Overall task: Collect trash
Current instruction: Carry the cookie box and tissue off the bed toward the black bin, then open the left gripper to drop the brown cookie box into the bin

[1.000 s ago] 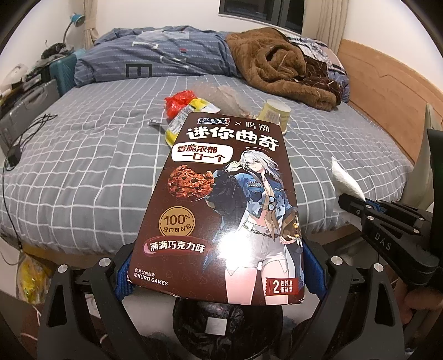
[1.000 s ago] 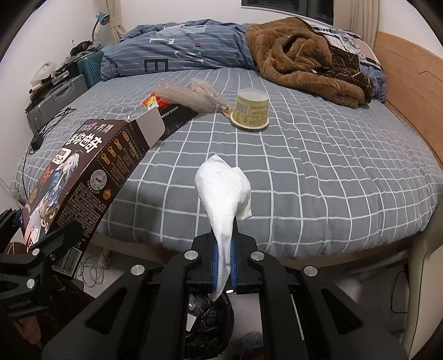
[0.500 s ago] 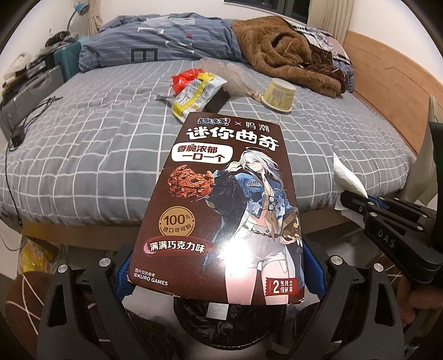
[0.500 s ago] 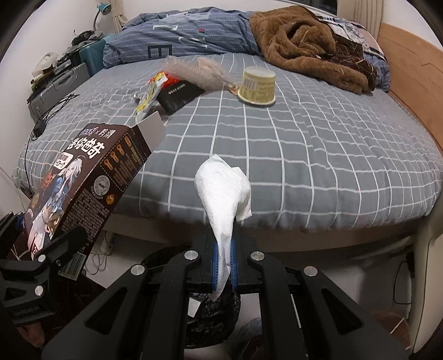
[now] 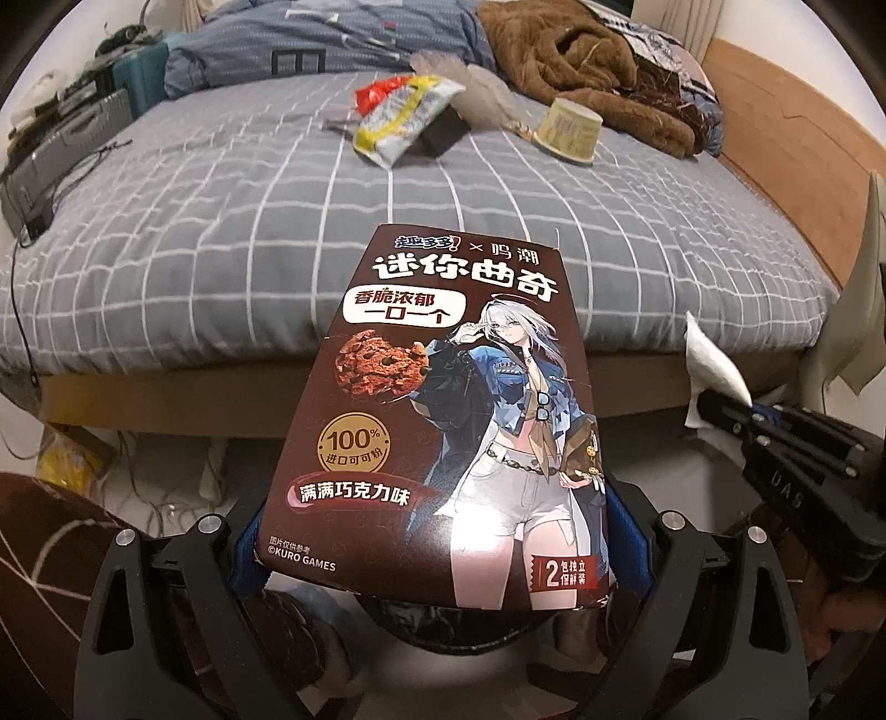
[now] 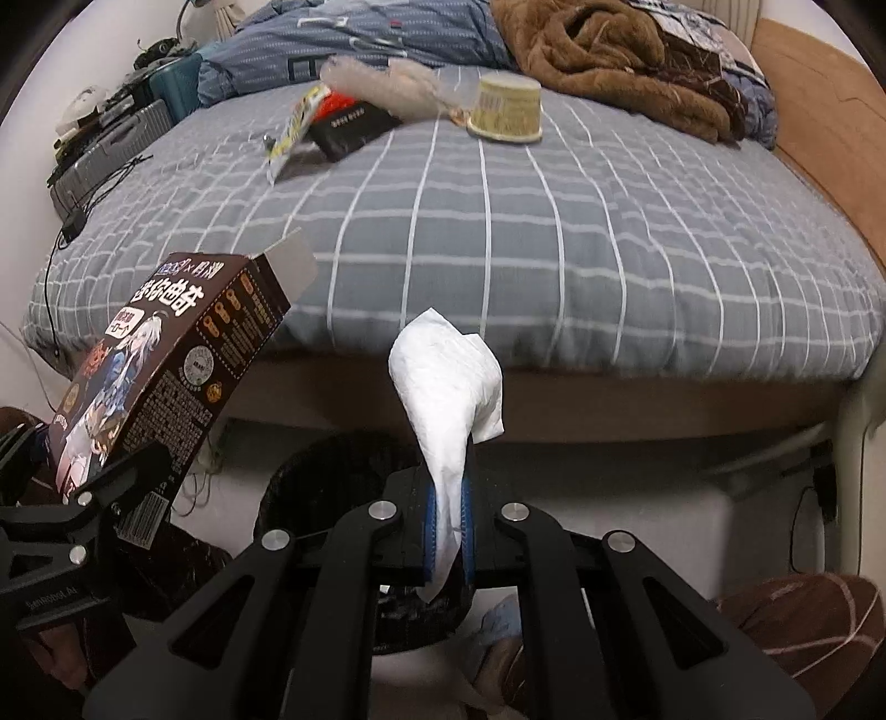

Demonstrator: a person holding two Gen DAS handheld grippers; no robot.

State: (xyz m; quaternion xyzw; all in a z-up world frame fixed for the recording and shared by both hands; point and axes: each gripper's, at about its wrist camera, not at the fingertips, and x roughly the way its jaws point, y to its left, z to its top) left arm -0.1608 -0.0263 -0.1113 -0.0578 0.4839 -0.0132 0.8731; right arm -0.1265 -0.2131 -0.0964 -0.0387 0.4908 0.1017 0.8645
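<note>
My left gripper (image 5: 434, 545) is shut on a brown cookie box (image 5: 443, 410) with an anime figure, held in front of the bed's foot; the box also shows in the right wrist view (image 6: 166, 382). My right gripper (image 6: 447, 523) is shut on a crumpled white tissue (image 6: 448, 382), also seen at the right of the left wrist view (image 5: 711, 365). A bin with a black bag (image 6: 326, 471) stands on the floor below both grippers. On the bed lie a yellow snack wrapper (image 5: 401, 119), a cream cup (image 5: 570, 130) and a black packet (image 6: 351, 130).
The bed with a grey checked cover (image 5: 221, 221) fills the view ahead. A brown blanket (image 5: 581, 55) and a blue duvet (image 5: 332, 44) lie at its far end. A wooden bed frame (image 5: 786, 160) is on the right. Cases and cables (image 5: 66, 138) are on the left.
Both grippers have pulled back from the bed and lowered, each keeping its load. The bed's foot edge, the floor and the black bin have come into view below.
</note>
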